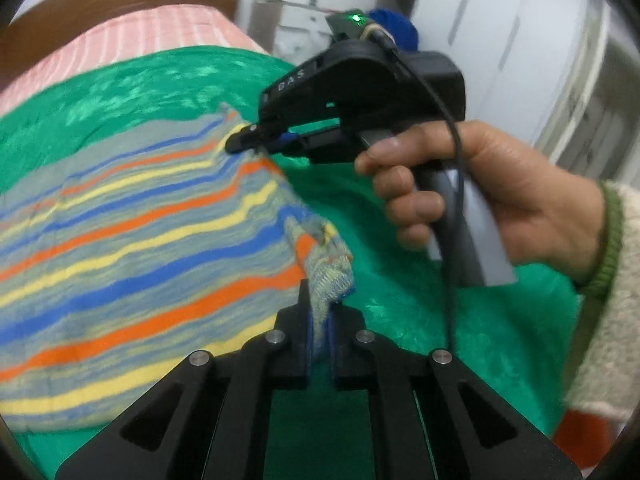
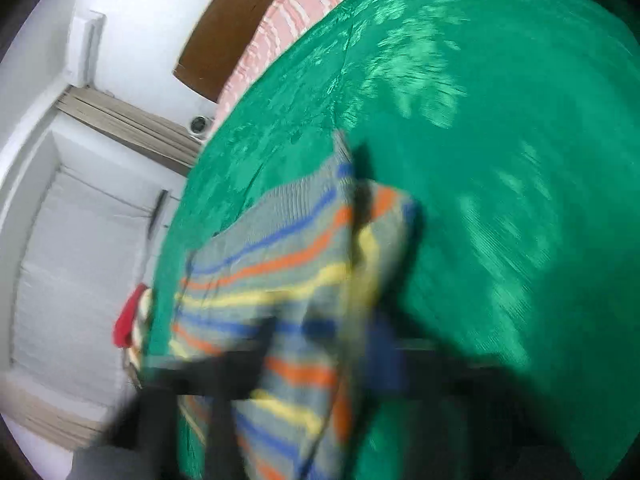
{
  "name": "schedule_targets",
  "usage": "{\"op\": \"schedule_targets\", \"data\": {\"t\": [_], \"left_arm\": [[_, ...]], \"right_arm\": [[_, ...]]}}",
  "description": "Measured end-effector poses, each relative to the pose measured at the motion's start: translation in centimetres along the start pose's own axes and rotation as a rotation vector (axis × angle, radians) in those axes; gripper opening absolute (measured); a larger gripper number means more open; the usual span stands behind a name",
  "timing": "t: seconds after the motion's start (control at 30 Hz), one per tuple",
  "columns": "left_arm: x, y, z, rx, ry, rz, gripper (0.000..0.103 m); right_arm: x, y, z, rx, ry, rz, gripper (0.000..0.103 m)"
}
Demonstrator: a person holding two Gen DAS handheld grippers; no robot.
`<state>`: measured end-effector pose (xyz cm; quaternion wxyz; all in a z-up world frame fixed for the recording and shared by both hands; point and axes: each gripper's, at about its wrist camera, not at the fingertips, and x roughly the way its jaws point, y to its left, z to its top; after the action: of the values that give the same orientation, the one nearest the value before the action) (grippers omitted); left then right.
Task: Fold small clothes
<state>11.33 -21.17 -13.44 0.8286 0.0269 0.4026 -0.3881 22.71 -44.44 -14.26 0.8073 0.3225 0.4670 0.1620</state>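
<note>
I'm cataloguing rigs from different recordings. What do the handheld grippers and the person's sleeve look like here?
Both grippers are black plastic. The left gripper has angular linkage arms with silver pivot pins and blue pads inside its jaws. The right gripper has a pistol-style body with pale lettering, a grey handle, a black cable and a green light on top. The sleeve is fuzzy cream with a green knit cuff.

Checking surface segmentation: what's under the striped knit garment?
The striped knit garment lies on a shiny green cover, visible all around it. Farther back, a pink striped sheet shows beyond the cover's edge. What lies directly beneath the garment's middle is hidden.
</note>
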Motion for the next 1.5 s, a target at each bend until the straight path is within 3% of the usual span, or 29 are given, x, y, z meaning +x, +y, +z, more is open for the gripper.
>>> {"op": "schedule_targets", "data": {"t": [0.13,0.3,0.47,0.53,0.57,0.6,0.67,0.77,0.87,0.97,1.07,1.13,1.23,1.33,1.4,1.47,1.5], "left_arm": [[-6.6,4.5,-0.4,-0.125,-0.106,-0.012,0.003],[-13.7,11.1,-2.5,-0.268,-0.186,0.063,0.003],[-16.9,17.7,-6.0,-0.437,-0.179,0.19,0.003],[-17.4,19.0,-7.2,-0.467,-0.157,0.263,0.008],[-17.6,19.7,-8.0,-0.485,-0.132,0.318,0.018],[-17.7,20.1,-8.4,-0.493,-0.125,0.334,0.034],[-18.6,20.4,-9.0,-0.512,-0.136,0.341,0.048],[-20.1,20.0,-9.4,-0.508,-0.18,0.306,0.056],[-20.3,19.3,-8.4,-0.496,-0.213,0.277,0.068],[-19.6,19.2,-7.1,-0.455,-0.19,0.318,0.071],[-17.0,20.9,-6.8,-0.462,-0.124,0.464,0.07],[-15.5,22.0,-7.6,-0.482,-0.064,0.542,0.067],[-15.3,22.3,-9.1,-0.487,-0.04,0.541,0.067],[-18.1,21.3,-9.3,-0.469,-0.05,0.526,0.072],[-19.6,20.9,-9.5,-0.454,-0.069,0.542,0.091],[-21.7,20.2,-10.3,-0.413,-0.116,0.581,0.1],[-22.3,20.0,-10.6,-0.399,-0.126,0.597,0.101]], "right_arm": [[0.4,6.4,0.6,-0.148,0.009,-0.021,0.01],[3.8,16.4,0.8,-0.295,0.04,0.055,0.01],[11.7,23.0,-1.2,-0.366,0.118,0.081,0.01],[15.0,24.5,-2.4,-0.372,0.133,0.07,0.011],[16.5,25.0,-3.0,-0.369,0.136,0.076,0.016],[17.8,25.4,-3.6,-0.346,0.147,0.102,0.018],[19.3,25.3,-4.8,-0.261,0.168,0.158,0.036],[17.6,24.9,-5.6,-0.238,0.117,0.196,0.037],[13.0,24.5,-5.9,-0.345,0.052,0.11,0.037],[8.3,24.7,-8.2,-0.566,0.012,-0.065,0.037],[6.0,24.1,-12.2,-0.697,0.024,-0.106,0.037],[6.4,23.2,-14.3,-0.704,0.083,-0.092,0.037],[10.5,20.6,-17.5,-0.679,0.195,-0.184,0.037],[9.6,21.2,-18.7,-0.675,0.1,-0.207,0.04],[7.9,21.5,-19.3,-0.631,0.063,-0.206,0.053],[5.5,21.4,-20.4,-0.6,0.013,-0.201,0.081],[4.4,21.2,-21.1,-0.596,-0.014,-0.207,0.083]]}}
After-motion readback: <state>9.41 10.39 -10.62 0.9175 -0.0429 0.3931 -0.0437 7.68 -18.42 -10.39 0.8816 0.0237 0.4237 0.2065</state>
